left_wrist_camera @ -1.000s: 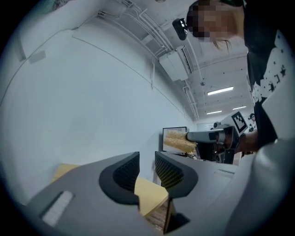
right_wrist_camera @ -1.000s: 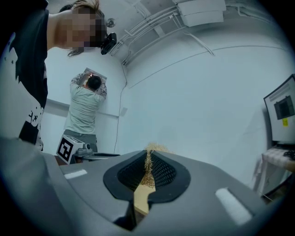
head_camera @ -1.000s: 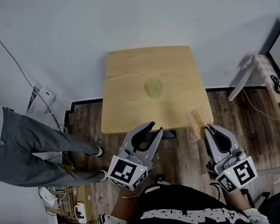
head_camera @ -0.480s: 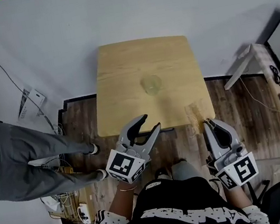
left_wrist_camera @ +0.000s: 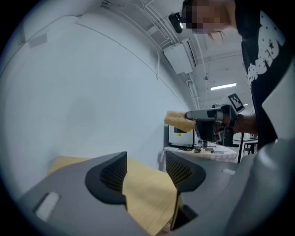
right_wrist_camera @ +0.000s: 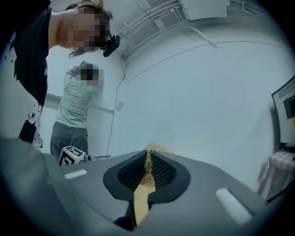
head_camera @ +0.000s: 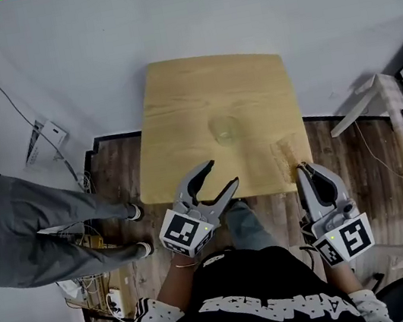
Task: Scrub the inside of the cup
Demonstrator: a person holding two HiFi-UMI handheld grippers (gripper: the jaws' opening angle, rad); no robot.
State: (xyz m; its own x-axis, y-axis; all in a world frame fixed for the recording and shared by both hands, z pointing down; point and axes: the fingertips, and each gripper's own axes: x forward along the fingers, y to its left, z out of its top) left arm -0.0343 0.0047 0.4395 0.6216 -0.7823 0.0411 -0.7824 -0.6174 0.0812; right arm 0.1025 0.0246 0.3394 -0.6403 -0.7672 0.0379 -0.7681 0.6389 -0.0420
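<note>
Clear cup point(head_camera: 224, 128) in the middle of the surface point(head_camera: 178, 114), well ahead of both claws. Left claw point(head_camera: 222, 174) opening with nothing inside; right claw point(head_camera: 301, 169) squeezed shut on a yellow scrubber point(head_camera: 286, 153). Cup seen only from the head view, tight squeeze clearest in the right gripper view.

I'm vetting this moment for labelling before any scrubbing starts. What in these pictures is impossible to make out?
Cup: head view, small and clear, contents unreadable; absent from both gripper views.
Scouring pad: right gripper view, edge-on, mostly hidden by the right hand-held gripper's closed jaws.
Bystander: head view, upper body cut off by the left edge.
</note>
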